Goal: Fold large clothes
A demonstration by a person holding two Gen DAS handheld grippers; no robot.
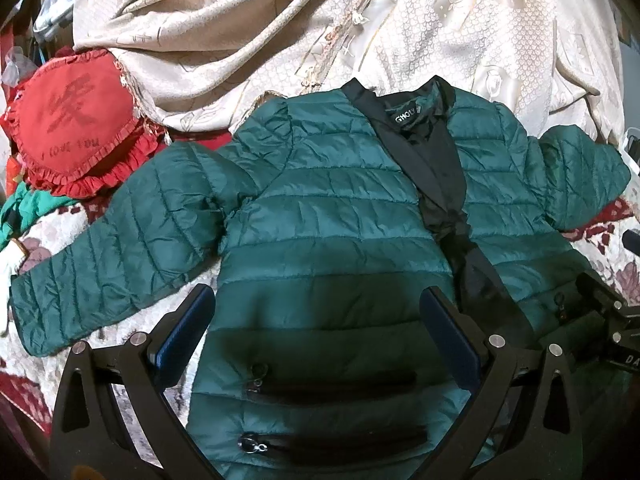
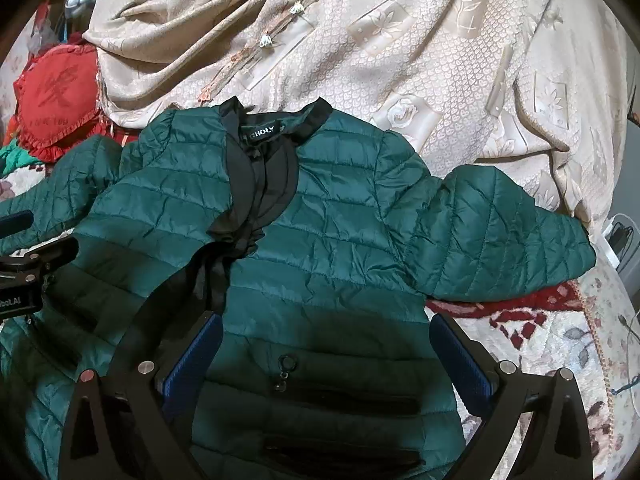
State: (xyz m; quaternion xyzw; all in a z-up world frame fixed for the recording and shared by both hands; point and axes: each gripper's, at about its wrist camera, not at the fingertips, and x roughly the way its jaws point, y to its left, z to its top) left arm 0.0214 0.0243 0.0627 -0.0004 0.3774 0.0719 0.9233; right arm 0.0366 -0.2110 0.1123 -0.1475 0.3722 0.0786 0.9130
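A dark green quilted puffer jacket with black trim (image 1: 320,216) lies spread out, front side up, on a bed cover with a red and cream flower pattern (image 1: 624,252). Its collar points away from the cameras, toward a crumpled beige embossed bedspread (image 1: 280,20). Both sleeves are stretched out to the sides.

The left gripper (image 1: 316,336) hovers over the lower left front panel, near the zip pockets, with its jaws wide apart and nothing between them. The right gripper (image 2: 326,356) hangs over the lower right panel, also wide apart and empty.

I judge the jacket to be light and soft, filled with air, so it will probably spring back after a fold. The shell looks smooth and shiny, so it may slip between the pads. A good place to take hold is probably the sleeve cuff (image 2: 576,248) or the hem corner, where the cloth is thinner and the seam gives some grip.

The black neck label (image 2: 262,133) reads something like "GHOLY"; the letters are not fully clear. A red heart-shaped frilled cushion (image 1: 68,120) carries the words "I love you" under a large character.
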